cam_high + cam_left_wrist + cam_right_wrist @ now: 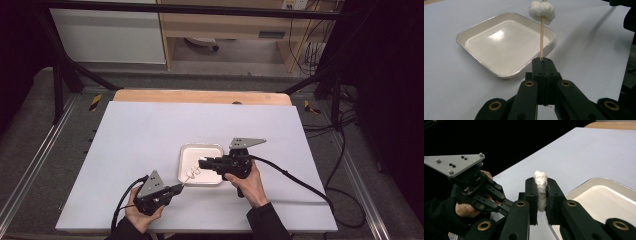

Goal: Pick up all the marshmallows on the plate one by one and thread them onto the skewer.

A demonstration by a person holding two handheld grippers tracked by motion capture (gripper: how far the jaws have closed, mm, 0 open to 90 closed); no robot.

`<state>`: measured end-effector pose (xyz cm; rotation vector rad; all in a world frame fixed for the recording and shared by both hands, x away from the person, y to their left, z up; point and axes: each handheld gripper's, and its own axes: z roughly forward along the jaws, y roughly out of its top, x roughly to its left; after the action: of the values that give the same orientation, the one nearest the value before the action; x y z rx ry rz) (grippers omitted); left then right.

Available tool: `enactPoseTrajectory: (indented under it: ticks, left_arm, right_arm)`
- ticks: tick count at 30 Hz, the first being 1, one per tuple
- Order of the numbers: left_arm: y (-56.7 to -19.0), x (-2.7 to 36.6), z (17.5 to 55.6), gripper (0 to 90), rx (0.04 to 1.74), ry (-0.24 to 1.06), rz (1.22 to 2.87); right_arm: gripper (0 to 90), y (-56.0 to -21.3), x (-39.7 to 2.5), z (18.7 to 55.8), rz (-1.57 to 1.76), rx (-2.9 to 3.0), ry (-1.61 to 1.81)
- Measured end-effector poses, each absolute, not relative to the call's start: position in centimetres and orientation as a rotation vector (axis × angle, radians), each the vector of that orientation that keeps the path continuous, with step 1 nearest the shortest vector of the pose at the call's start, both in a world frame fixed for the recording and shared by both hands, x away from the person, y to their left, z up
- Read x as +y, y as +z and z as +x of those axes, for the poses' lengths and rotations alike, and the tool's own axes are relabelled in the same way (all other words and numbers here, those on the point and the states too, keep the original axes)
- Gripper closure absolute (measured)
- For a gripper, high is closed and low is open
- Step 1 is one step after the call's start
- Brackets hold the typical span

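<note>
Left gripper (543, 65) clamps the skewer (541, 40) over the tray (469, 32), one marshmallow (542, 11) already threaded — right gripper (541, 195) pinches a second piece (540, 190), not yet threaded.

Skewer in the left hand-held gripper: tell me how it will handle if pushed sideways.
The skewer looks thin, so it would probably flex or snap. Clamped at its base alone, it may pivot. The white lump threaded on it looks soft and light.

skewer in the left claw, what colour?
Pale tan wood: the skewer, with a white marshmallow on it, shows best in the left gripper view.
</note>
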<state>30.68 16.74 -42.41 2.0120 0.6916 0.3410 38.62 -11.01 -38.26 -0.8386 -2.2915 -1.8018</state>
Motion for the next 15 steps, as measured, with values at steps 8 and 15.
enactPoseTrajectory:
  ticks: [8, 15]
  left_arm:
    - [-42.46, 16.62, 30.65, 89.4, 0.688, 0.341, 2.009]
    - [-42.49, 16.53, 30.66, 89.4, 0.687, 0.341, 2.006]
  right_arm:
    - [82.4, -38.51, -11.05, 38.57, -0.835, -2.27, -1.804]
    - [82.6, -38.67, -10.99, 38.41, -0.835, -2.258, -1.812]
